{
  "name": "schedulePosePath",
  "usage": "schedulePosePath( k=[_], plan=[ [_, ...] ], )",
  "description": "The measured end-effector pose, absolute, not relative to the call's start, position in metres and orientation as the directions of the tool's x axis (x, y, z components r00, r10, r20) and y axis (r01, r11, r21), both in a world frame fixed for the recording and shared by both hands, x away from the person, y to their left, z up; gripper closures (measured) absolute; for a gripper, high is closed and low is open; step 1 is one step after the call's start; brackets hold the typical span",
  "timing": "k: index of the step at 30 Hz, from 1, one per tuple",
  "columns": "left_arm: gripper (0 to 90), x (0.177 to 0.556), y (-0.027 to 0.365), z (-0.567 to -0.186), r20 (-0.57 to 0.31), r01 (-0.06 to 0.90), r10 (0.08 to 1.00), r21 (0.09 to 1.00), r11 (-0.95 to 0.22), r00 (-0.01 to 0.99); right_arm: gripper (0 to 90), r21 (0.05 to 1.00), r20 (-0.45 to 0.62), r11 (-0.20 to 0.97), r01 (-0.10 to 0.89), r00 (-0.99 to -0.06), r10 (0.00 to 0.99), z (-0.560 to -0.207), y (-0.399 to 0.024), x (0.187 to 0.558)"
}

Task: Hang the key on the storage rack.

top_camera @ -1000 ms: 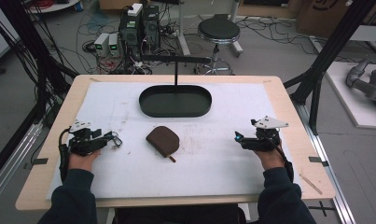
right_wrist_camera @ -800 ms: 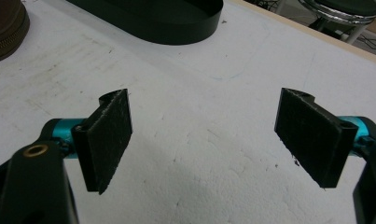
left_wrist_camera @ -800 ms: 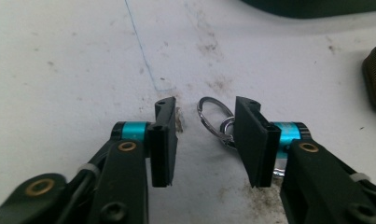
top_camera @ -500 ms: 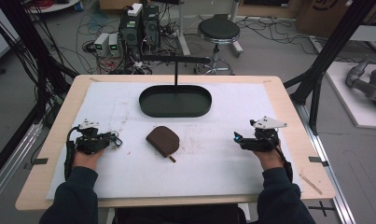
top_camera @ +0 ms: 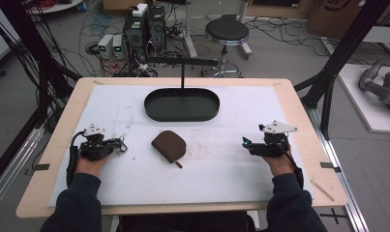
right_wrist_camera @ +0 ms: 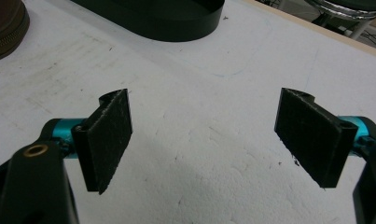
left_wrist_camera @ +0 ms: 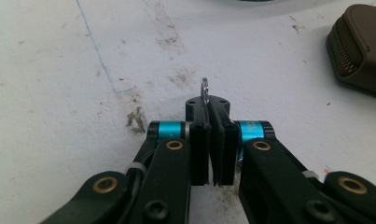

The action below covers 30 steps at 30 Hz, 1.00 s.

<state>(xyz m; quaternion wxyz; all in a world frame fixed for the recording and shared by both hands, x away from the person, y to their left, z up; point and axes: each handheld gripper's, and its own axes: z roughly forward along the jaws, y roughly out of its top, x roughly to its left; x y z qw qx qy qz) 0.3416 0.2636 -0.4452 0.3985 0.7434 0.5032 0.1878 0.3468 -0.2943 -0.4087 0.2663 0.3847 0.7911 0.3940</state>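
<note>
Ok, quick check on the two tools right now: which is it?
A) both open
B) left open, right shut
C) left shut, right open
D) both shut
C: in the left gripper view the left tool has its jaws pressed together, with a small metal ring poking up at their tips, while in the right gripper view the right tool has its pads spread wide over the white mat.
</note>
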Motion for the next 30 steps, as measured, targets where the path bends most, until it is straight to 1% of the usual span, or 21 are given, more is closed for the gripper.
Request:
schedulePosePath(
  k=[11, 17, 21, 28, 30],
  plan=[
    [86.7, 0.3409, 0.2660, -0.4463, -0.108, 0.613, 0.897, 0.764, -0.201, 0.429, 19.2, 0.828, -0.117, 0.394, 0.400, -0.564, 0.817, -0.4091, -0.2945, 0.3468],
    [84.8, 0.3420, 0.2634, -0.4475, -0.087, 0.596, 0.893, 0.772, -0.220, 0.442, 19.2, 0.827, -0.119, 0.396, 0.399, -0.564, 0.817, -0.4091, -0.2944, 0.3467],
    [84.5, 0.3429, 0.2603, -0.4486, -0.049, 0.575, 0.890, 0.779, -0.250, 0.454, 19.2, 0.826, -0.118, 0.395, 0.401, -0.563, 0.818, -0.4091, -0.2941, 0.3464],
    [84.4, 0.3468, 0.2599, -0.4488, -0.040, 0.547, 0.884, 0.798, -0.252, 0.465, 19.2, 0.825, -0.120, 0.397, 0.402, -0.562, 0.818, -0.4094, -0.2937, 0.3465],
    [82.2, 0.3480, 0.2596, -0.4486, -0.033, 0.547, 0.885, 0.797, -0.257, 0.464, 19.2, 0.825, -0.119, 0.397, 0.403, -0.562, 0.819, -0.4095, -0.2935, 0.3464]
  ],
)
